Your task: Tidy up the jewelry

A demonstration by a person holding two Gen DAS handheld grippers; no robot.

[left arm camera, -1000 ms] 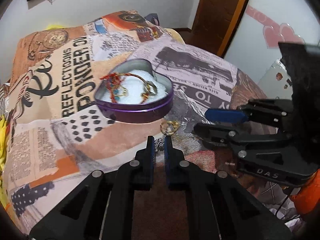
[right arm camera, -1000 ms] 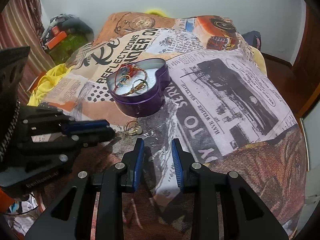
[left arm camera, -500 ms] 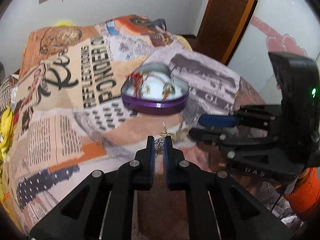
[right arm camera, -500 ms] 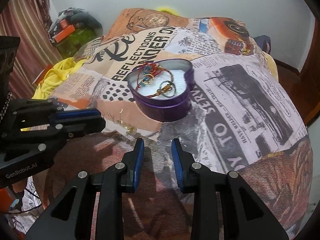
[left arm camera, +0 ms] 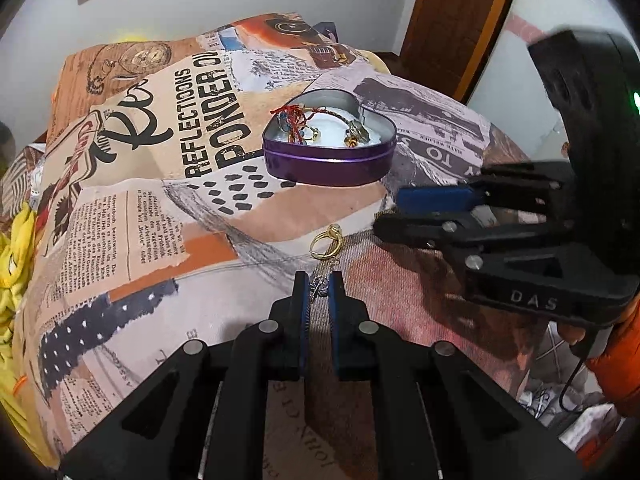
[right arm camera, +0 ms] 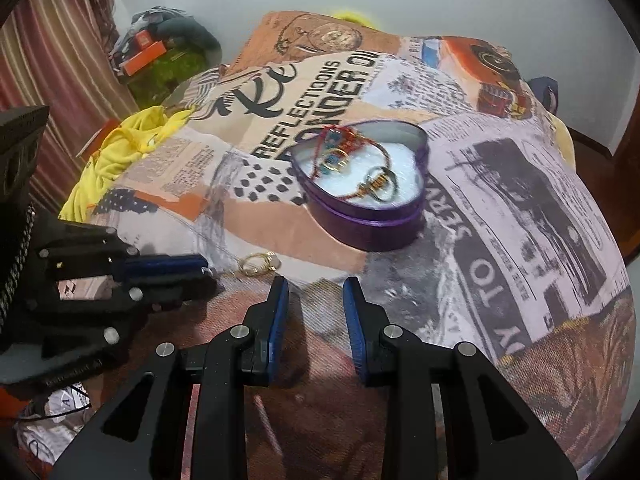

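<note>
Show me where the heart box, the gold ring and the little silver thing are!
heart box [left arm camera: 328,164], left wrist view, purple front wall.
gold ring [left arm camera: 326,245], left wrist view, its band.
little silver thing [left arm camera: 320,286], left wrist view, between the left claw's fingertips.

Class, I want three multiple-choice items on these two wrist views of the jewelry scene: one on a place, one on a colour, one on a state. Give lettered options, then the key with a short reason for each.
1. Where does the gold ring lie?
A. Inside the tin
B. On the cloth, in front of the tin
C. Between the right gripper's fingers

2. What colour is the outer wall of the heart tin?
A. Purple
B. Green
C. White

3. What state is the left hand-held gripper in?
A. Wide open and empty
B. Shut on a small silver piece
C. Shut on the tin's rim

Key:
1 B: the ring rests on the cloth, apart from the tin.
2 A: the tin's side is purple in both views.
3 B: the silver piece sits pinched between its blue pads, while the right hand-held gripper stands open.
</note>
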